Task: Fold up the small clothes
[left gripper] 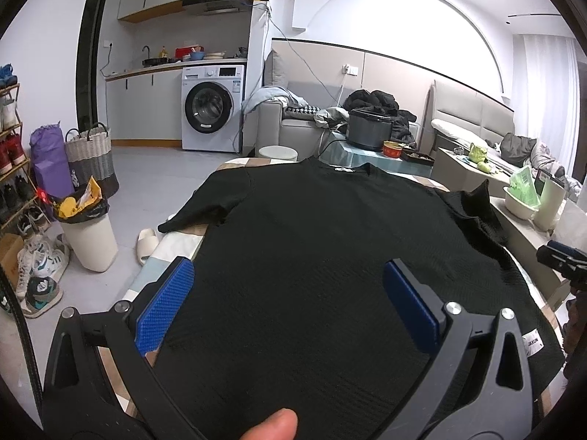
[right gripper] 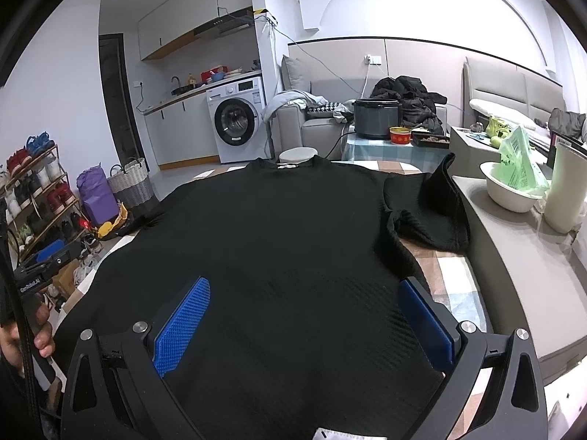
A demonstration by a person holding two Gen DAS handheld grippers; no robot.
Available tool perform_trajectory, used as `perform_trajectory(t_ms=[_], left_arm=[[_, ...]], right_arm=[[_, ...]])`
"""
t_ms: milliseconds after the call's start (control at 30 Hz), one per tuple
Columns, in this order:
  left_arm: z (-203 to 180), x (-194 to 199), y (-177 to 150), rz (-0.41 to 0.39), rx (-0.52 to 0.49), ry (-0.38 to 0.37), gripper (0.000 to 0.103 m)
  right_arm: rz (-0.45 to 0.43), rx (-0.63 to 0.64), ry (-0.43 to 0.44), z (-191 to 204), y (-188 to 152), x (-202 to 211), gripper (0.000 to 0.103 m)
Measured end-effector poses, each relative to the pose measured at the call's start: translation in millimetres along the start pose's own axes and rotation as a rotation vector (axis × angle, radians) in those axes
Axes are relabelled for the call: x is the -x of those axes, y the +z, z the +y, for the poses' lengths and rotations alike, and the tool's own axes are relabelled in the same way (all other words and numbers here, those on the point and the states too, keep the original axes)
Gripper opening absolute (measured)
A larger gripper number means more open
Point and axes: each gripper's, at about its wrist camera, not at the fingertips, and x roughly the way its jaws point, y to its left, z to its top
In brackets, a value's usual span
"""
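Observation:
A black short-sleeved shirt [left gripper: 312,227] [right gripper: 279,227] lies spread flat on a checked cloth-covered table [left gripper: 168,253] [right gripper: 447,267], collar at the far end. Its right sleeve [right gripper: 425,212] is rumpled and partly stands up; the left sleeve [left gripper: 205,201] hangs toward the table's edge. My left gripper [left gripper: 290,278] hovers open over the shirt's near left part, blue pads wide apart. Over the near right part my right gripper [right gripper: 304,300] is open too, nothing between its pads. In the left wrist view, the right gripper [left gripper: 561,256] shows at the right edge.
To the right stands a grey counter [right gripper: 513,249] with a white bowl [right gripper: 510,190] holding a green bag. Behind the table are a cooker [left gripper: 368,128] on a small table, a sofa and a washing machine [left gripper: 212,110]. On the floor at left are a bin [left gripper: 90,234], baskets and shoes.

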Motion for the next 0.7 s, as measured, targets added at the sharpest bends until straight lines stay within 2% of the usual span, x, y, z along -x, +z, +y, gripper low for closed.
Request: perform_trajectory(t_ms=[200,633,700], left_arm=[[7.2,-6.0,4.5,0.013,0.020,-0.022,0.102],[20.6,-34.5,8.1,0.043,0.041,-0.021,0.102],[24.2,-37.7,9.2,0.040,0.051,-0.022,0.102]], right_arm=[[-0.001,-0.013,-0.006,1.4,2.3,-8.3,0.103],[0.013,-0.011,-0.020,3.3,9.7,-25.4,0.103],[0.034,-0.020,0.011,1.6,12.7,-31.4,0.103]])
